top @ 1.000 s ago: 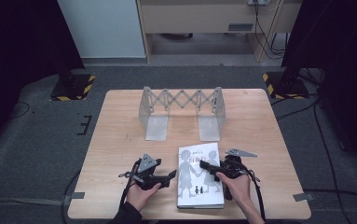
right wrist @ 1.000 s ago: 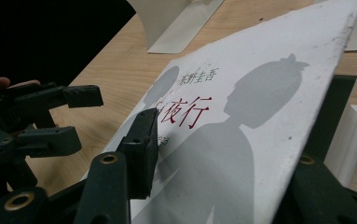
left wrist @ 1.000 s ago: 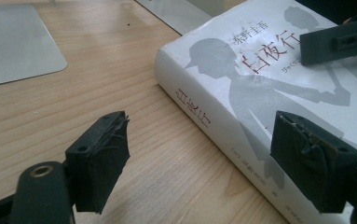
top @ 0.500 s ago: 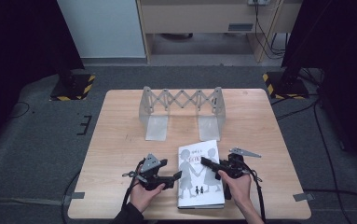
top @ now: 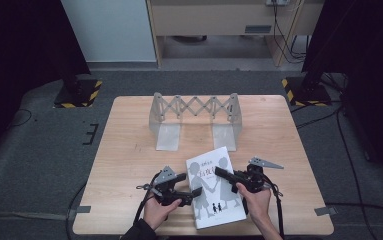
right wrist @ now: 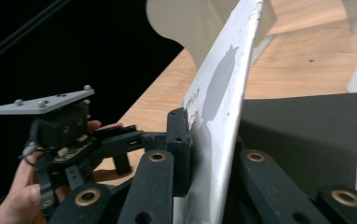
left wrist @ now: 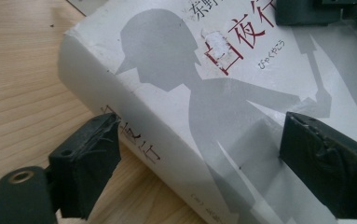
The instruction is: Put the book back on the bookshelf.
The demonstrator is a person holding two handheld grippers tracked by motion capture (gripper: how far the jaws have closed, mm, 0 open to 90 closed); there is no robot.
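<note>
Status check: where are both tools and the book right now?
Right tool shut on the front cover, lifting it. Left tool open, straddling the book at its spine. Book rack stands behind, apart; nothing in the way.

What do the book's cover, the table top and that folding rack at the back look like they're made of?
Book: paper dust jacket, matte, to judge by its scuffed, torn corners; the right tool pinches the lifted cover. Table: pale wood or wood veneer, visible grain. Folding rack: probably grey metal, thin flat plates with a dull sheen.

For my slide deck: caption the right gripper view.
Right gripper pinches the book's front cover and holds it lifted above the wooden table, with the left gripper waiting beyond.
</note>
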